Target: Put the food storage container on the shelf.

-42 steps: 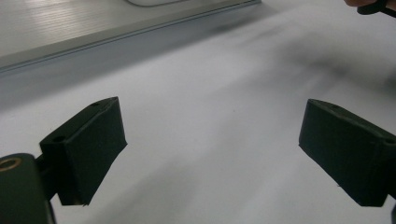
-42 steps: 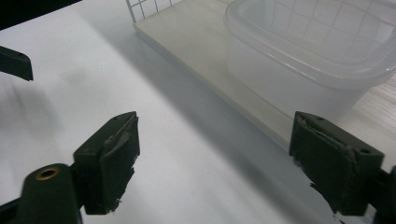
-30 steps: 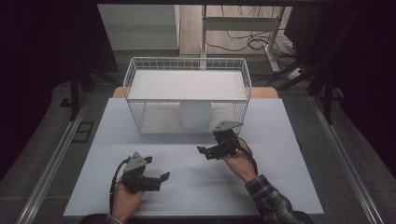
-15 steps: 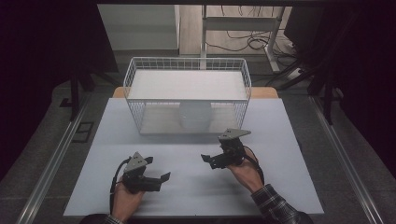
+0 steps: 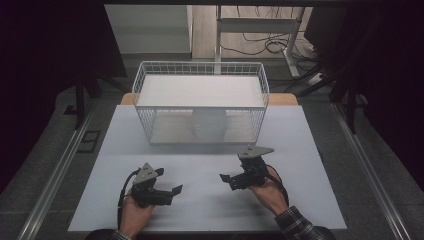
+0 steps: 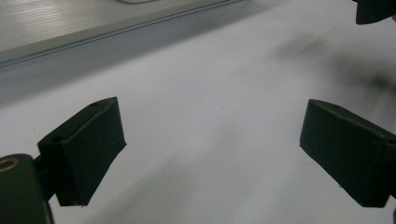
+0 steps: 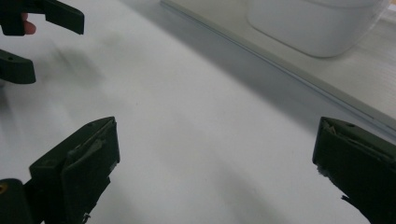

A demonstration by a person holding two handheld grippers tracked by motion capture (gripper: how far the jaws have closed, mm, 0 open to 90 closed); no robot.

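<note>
A white wire basket (image 5: 145, 87) stands at the back of the white table (image 5: 300, 135). Inside it, near its front wall, sits a round white tub (image 5: 209, 125), which the right gripper view has at its upper right (image 7: 317, 23). My right gripper (image 5: 228, 180) hovers low in front of the basket, pointing left. Its jaws have just been opening and stand wide (image 7: 215, 158) with nothing between them. My left gripper (image 5: 172, 194) rests near the front edge, pointing right, open and empty (image 6: 210, 154). The two face each other, a little apart.
A metal rail (image 5: 55, 170) runs along the left side of the table and another (image 5: 370, 175) along the right. Dark floor, cables and a desk frame (image 5: 260, 25) lie behind the basket. Bare white tabletop lies between the grippers and the basket.
My right gripper has drawn back from the basket's front toward the near edge of the table. The left gripper has kept still.
</note>
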